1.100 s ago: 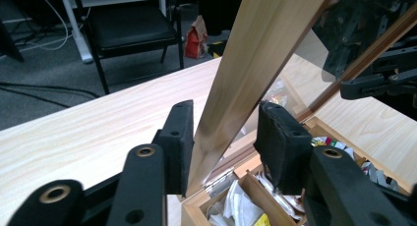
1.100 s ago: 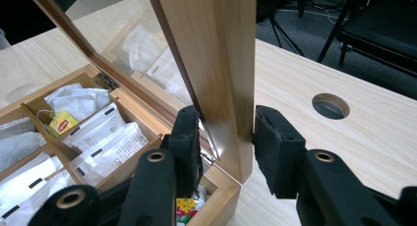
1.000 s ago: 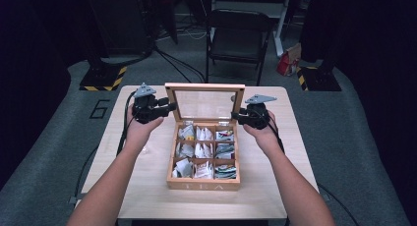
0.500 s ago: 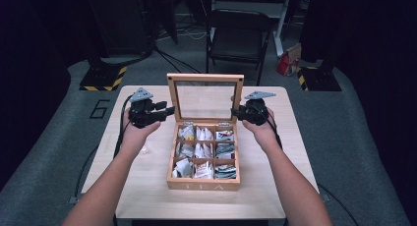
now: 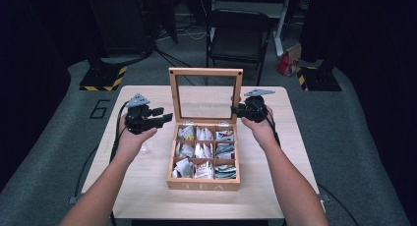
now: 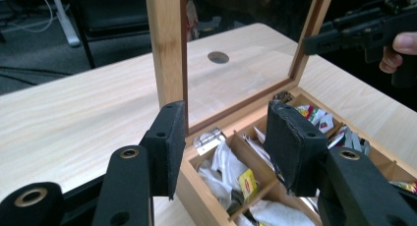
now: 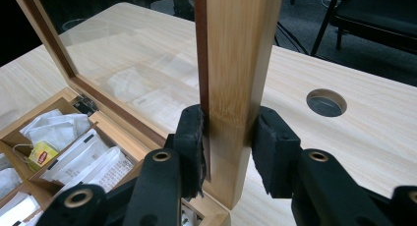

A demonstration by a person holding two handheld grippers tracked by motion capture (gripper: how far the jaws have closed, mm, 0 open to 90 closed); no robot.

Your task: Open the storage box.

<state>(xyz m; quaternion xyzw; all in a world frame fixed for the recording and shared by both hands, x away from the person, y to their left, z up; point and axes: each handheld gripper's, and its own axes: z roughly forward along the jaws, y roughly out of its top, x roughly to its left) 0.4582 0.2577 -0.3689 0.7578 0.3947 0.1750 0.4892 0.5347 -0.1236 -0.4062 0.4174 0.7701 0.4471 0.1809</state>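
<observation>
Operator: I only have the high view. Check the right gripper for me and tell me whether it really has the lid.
Observer: It does. In the right gripper view, the right gripper is shut on the lid. Both pads press on a side post of its wooden frame, low down on the post.
Operator: Now report on the left gripper.
Observer: The left gripper is open. Its jaws have just been opening and the pads press on nothing. The lid's other post rises just beyond one pad.
Operator: Tell me what lies below those jaws.
Observer: A corner compartment of the box, holding white tea bags. One of them has a yellow tag.
</observation>
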